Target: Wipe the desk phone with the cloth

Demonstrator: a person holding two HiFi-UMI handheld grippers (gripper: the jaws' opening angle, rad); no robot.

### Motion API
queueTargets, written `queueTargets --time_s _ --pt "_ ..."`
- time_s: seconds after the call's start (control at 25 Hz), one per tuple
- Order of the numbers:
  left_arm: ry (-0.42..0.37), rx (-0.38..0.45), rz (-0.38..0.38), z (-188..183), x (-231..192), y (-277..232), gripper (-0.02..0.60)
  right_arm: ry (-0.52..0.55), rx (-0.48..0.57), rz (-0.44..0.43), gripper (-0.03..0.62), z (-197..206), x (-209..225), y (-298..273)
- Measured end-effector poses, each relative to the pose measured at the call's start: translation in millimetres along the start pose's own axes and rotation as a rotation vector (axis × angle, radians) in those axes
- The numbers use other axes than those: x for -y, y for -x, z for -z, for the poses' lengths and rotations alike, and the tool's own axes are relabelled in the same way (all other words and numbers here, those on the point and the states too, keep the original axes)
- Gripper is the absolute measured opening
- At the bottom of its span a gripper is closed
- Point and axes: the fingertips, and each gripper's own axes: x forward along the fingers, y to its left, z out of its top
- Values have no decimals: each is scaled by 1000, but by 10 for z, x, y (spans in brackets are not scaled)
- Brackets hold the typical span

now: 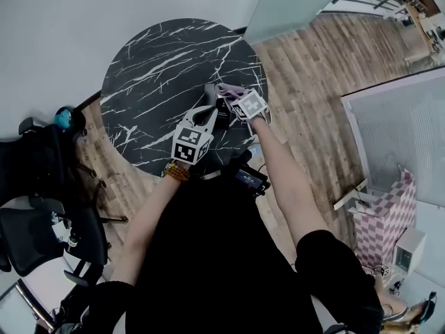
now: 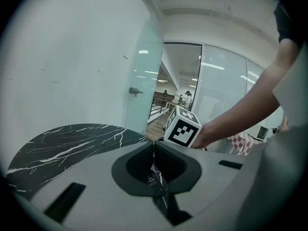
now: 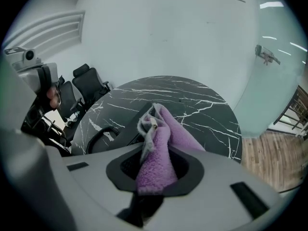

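So, cloth [image 3: 159, 150]: purple and bunched, clamped in the right gripper [image 3: 154, 136]. Its fingers are closed on the thick of it, and a loose tuft sticks out past the tips.
Left gripper [image 2: 153, 150]: fingers narrow, all but together. Only a dark veined sliver shows in the slot, and I see nothing gripped there.
Phone [image 1: 217, 110]: dark, sitting on the table [image 1: 153, 61] close to the edge nearest the person, right under both grippers.
Cord [image 3: 98, 136]: looped on the table just beside the phone.
Risk, slide: nothing seems to pin the phone — a firm stroke toward that edge may push it off.
Risk, snag: the loose tuft may catch the cord and drag it along.
Risk, slip: the bundle is bulky for the grip, so friction on the phone may tug it out of the fingers.
Risk, clash: the grippers sit near each other — a wide sweep could knock them together.
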Motion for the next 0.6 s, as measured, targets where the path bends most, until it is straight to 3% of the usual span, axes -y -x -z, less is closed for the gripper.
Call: queueTargets --time_s 0.6 --pt "-1 -20 18 88 15 1 20 -99 45 -4 77 67 -57 -7"
